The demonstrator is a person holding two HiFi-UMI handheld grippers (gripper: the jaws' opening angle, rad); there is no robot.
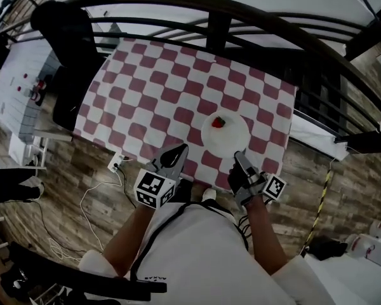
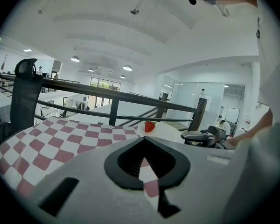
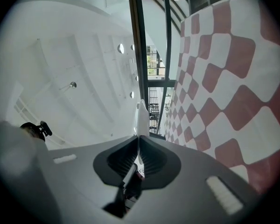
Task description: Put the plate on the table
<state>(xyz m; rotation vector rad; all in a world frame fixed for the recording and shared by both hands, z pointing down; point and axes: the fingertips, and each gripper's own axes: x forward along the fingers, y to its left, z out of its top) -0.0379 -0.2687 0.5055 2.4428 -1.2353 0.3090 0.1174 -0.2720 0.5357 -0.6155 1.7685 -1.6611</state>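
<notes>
Bench (image 1: 146,88): draped in a red-and-white checked cloth, with a dark railing (image 1: 219,24) beyond it across the upper frame.
Plate (image 1: 232,140): white, at lower right of the cloth near the front edge. I cannot tell whether it is resting or just above.
Right claw (image 1: 241,159): clamped on the near rim, likely so the plate sits level and the strawberry (image 1: 219,122) does not roll.
Left claw (image 1: 176,152): closed, empty, just beside the plate, seemingly standing by.
Orientation: round, no long axis; face up, gripped rim toward the person.
</notes>
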